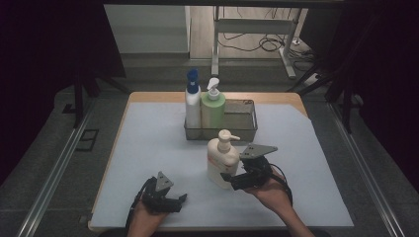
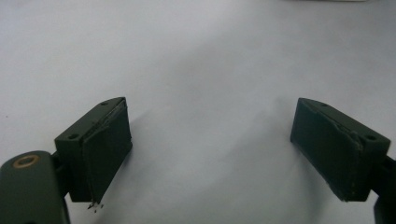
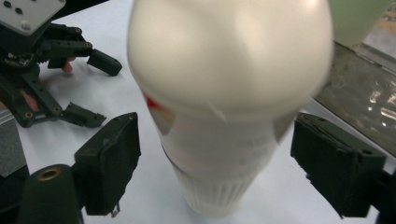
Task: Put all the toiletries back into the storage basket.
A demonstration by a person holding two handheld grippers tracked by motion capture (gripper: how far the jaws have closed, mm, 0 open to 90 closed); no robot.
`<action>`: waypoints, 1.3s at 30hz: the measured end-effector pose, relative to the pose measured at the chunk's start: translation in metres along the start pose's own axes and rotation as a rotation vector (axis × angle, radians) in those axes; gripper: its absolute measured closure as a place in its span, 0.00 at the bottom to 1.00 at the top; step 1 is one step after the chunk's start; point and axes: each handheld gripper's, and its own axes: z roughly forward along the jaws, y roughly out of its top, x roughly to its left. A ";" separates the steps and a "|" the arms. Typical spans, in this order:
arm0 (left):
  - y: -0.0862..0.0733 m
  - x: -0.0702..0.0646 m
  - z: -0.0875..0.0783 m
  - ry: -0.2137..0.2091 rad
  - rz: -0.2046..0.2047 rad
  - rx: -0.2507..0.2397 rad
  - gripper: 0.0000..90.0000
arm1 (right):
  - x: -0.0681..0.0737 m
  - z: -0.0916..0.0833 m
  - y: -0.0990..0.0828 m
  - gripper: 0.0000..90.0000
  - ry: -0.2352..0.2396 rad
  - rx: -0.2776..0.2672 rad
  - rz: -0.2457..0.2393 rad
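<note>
A cream pump bottle [image 1: 221, 158] with a red label stands on the white mat, just in front of the wire basket. My right gripper [image 1: 228, 178] comes at its lower part from the right, level with the table. In the right gripper view the bottle [image 3: 229, 70] sits between the two jaws of my right gripper [image 3: 215, 158], with a gap showing at each pad, so the gripper is open around it. My left gripper [image 1: 178, 201] rests near the front edge at the left, open. Between the jaws of my left gripper [image 2: 210, 149] there is just bare mat.
A wire basket [image 1: 244, 121] at the back centre holds a white bottle with a blue cap [image 1: 192, 98] and a green pump bottle [image 1: 213, 106] at its left end. The white mat [image 1: 148, 148] covers the table. The left gripper [image 3: 100, 91] shows left of the bottle.
</note>
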 end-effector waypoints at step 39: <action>0.000 0.000 0.000 -0.001 0.002 0.005 0.14 | 0.002 -0.002 0.035 0.41 -0.013 0.078 -0.030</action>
